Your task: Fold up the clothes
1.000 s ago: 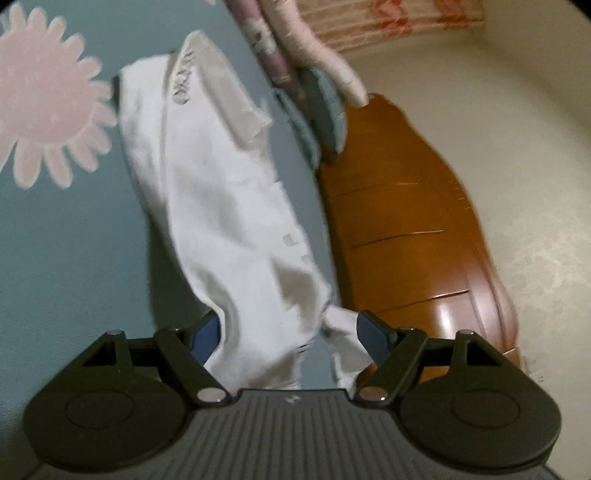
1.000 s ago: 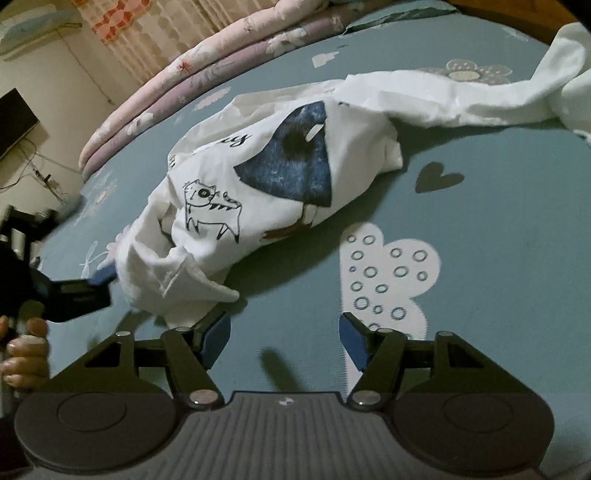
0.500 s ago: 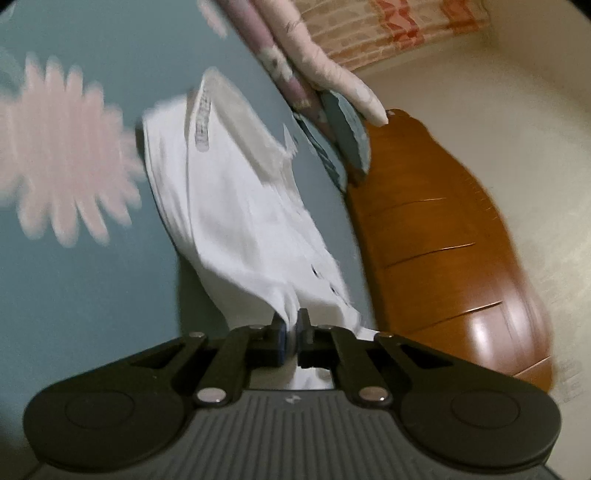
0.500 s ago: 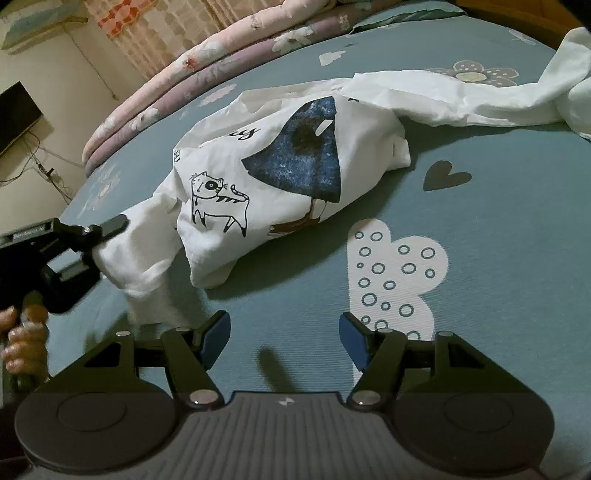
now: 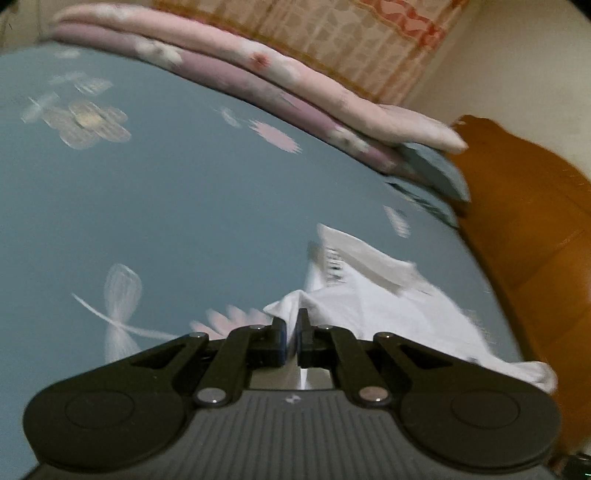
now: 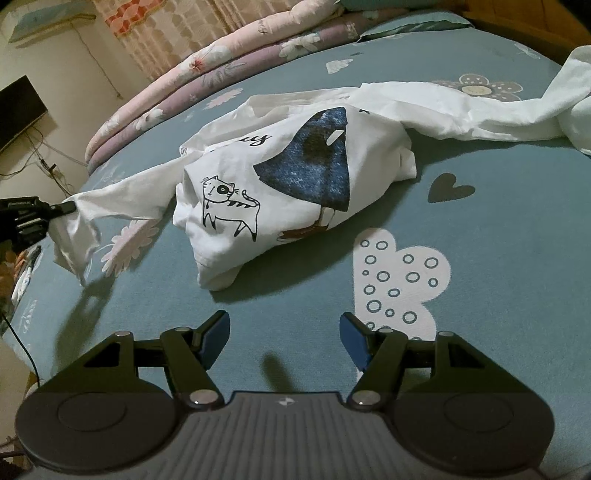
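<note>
At the bottom of the right wrist view, right gripper (image 6: 284,334) hovers over the blue bedsheet (image 6: 498,229), jaws wide apart, nothing between them. Just beyond, centre frame: white T-shirt (image 6: 295,184), crumpled on the bed, cat and dark-blue print facing up. One end stretches to the left edge, where the left gripper (image 6: 64,206) pinches it and lifts it off the sheet. Left wrist view is blurred; left jaws closed on white cloth, probably a sleeve or hem. More white fabric trails to the upper right. Farthest back: folded pink and purple quilts (image 6: 221,70), patterned curtain (image 6: 155,29).
</note>
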A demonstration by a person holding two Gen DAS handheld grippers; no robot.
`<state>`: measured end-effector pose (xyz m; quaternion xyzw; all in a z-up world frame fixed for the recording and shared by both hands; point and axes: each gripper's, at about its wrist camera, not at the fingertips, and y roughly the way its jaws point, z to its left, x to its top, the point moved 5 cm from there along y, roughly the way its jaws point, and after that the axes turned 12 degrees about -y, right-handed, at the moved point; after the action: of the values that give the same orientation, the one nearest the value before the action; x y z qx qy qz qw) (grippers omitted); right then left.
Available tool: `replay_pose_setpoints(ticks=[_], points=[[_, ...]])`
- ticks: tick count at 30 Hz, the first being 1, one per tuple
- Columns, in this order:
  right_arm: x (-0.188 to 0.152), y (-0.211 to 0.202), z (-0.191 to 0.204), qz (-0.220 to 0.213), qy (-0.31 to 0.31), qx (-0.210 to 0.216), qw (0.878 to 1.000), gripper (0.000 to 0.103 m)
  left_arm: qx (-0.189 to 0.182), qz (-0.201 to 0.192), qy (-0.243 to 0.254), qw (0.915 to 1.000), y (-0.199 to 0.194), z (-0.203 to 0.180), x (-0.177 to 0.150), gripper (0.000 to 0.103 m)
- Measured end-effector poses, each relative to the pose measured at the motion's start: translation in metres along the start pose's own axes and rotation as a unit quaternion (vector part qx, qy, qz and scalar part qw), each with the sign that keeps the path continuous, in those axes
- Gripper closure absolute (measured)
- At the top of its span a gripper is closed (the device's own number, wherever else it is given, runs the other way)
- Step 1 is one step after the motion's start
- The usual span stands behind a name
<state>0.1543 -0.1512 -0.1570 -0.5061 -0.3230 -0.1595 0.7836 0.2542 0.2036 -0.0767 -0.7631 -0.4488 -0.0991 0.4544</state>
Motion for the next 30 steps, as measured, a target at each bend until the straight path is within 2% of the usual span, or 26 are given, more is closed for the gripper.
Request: replay_pose_setpoints(ticks=[5, 12, 21, 27, 30], points=[[0.001, 0.003, 0.002, 0.004, -0.004, -0.003, 1.0, 0.029, 0.063, -0.022, 0.022, 0.9975, -0.001, 0.022, 0.034, 0.101], [0.003, 0.01, 0.007, 0.014, -0.01, -0.009, 1.0, 0.029, 0.127, -0.048, 0.038, 0.9901, 0.006, 0.048, 0.074, 0.101], [0.006, 0.015, 0.006, 0.025, -0.013, -0.026, 0.999, 0.029, 0.176, -0.053, 0.032, 0.9825, 0.029, 0.077, 0.115, 0.101], [0.011, 0.02, 0.004, 0.029, -0.012, -0.038, 0.999, 0.029, 0.191, -0.03, 0.038, 0.9803, 0.05, 0.093, 0.116, 0.1], [0.015, 0.021, 0.004, 0.027, -0.014, -0.039, 0.999, 0.029, 0.2, -0.016, 0.044, 0.9786, 0.053, 0.1, 0.11, 0.091]])
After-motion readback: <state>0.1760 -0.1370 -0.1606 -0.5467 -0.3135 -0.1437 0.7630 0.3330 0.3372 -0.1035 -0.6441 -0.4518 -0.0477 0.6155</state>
